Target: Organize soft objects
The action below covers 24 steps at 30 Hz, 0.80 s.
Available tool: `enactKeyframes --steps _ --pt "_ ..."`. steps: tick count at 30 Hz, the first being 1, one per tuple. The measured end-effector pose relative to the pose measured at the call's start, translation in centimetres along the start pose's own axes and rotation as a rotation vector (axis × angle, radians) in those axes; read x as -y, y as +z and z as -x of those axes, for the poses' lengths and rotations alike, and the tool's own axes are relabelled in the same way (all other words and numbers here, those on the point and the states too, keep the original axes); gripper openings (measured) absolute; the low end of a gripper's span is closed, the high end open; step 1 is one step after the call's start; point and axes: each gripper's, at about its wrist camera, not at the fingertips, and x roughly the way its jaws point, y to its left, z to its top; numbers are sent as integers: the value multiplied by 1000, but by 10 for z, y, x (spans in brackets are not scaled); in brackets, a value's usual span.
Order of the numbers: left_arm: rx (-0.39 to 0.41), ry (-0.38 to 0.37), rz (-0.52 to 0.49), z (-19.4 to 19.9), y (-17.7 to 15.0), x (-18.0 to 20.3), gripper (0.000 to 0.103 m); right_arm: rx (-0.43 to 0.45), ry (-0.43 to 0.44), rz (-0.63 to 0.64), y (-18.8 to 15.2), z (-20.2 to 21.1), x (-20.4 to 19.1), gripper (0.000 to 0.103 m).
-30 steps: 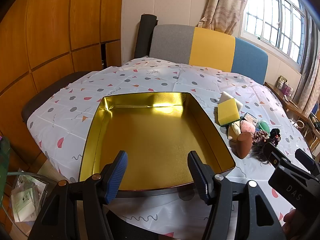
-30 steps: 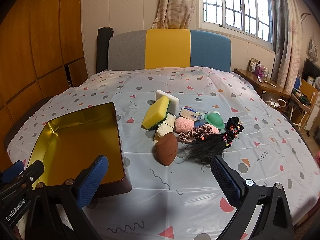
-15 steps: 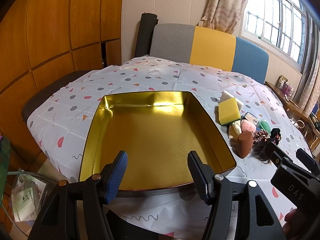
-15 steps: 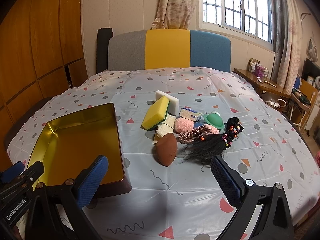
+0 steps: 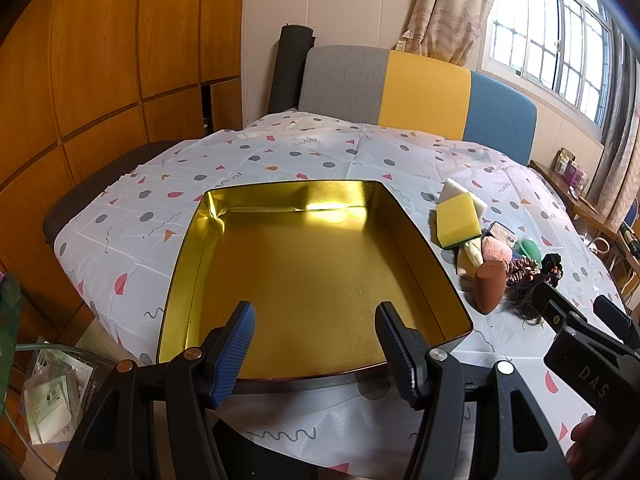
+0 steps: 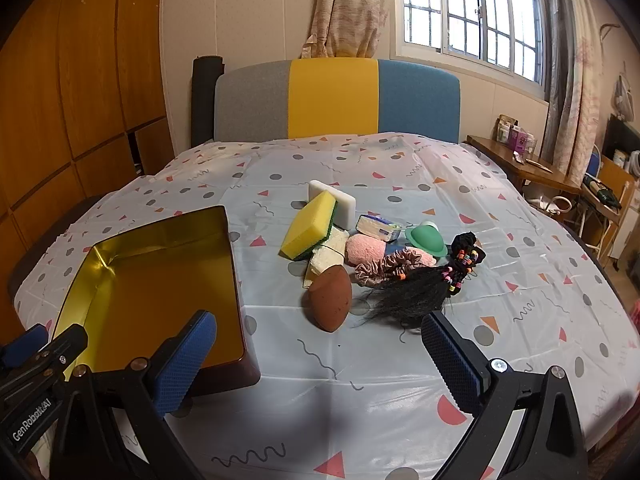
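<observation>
Daylight from the window (image 6: pixel 472 12) brightens my views; glare streaks the gold tin (image 5: pixel 320 204); fisheye edges bend, corners darken.

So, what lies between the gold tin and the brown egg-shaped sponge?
Only bare tablecloth between gold tin and brown sponge, clearest in the right wrist view.

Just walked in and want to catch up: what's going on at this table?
A person holds a pair of tongs in each hand over a patterned tablecloth. Both the left tongs and the right tongs are open and hold nothing. The gold tin is empty. The soft things, including the yellow sponge, brown sponge, pink puff and black hairpiece, sit in a pile beside it, untouched.
</observation>
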Motion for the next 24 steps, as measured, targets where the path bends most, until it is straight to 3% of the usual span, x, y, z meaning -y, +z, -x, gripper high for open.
enactKeyframes --steps 16,18,20,21,24 --pt "-16 -2 -27 -4 2 7 63 4 7 -9 2 -4 10 103" --pt "-22 -44 -33 -5 4 8 63 9 13 -8 6 -5 17 103" --pt "-28 -150 -36 -5 7 8 65 12 18 -15 10 -7 27 103" --pt "-37 -215 -37 -6 8 8 71 13 19 -17 12 -7 31 103" --pt "-87 -247 -67 -12 14 20 73 -8 42 -43 20 -15 52 103"
